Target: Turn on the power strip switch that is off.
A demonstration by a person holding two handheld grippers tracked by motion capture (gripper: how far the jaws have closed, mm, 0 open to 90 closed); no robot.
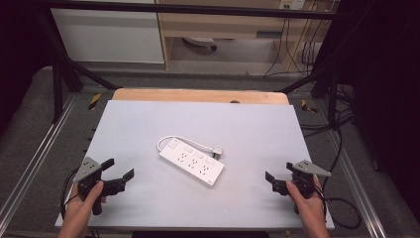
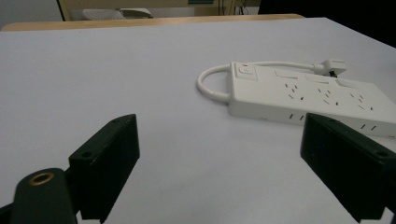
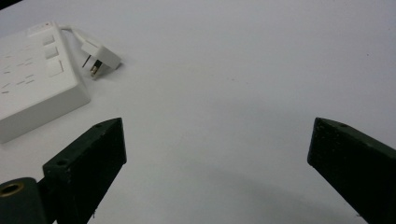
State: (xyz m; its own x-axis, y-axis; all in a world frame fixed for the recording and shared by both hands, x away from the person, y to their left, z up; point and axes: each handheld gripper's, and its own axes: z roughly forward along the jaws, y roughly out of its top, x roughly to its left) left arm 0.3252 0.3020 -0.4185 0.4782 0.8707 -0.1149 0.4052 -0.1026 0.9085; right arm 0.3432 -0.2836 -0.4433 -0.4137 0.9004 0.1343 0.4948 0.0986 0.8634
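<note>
Centrally, a white power strip (image 1: 191,161) lies flat on the pale grey table (image 1: 148,124), set at a slant with its switch end toward the far left. Its short white cord (image 1: 171,140) loops out from that end and runs along the far side to a white plug (image 1: 217,151) resting on the table just beside the strip. In the right gripper view the plug's metal pins show, and the strip is cut off by the left edge. Small markings sit on the strip's face, but no writing can be read.

Well apart from the strip, near the table's left front, the left gripper (image 1: 118,174) is held in a hand (image 1: 81,208) with its jaws spread wide, clasping nothing. Near the right front, the right gripper (image 1: 278,175) sits in the other hand (image 1: 309,206), jaws likewise apart and bare. A wooden edge (image 1: 198,95) shows beyond the table's far side.
</note>
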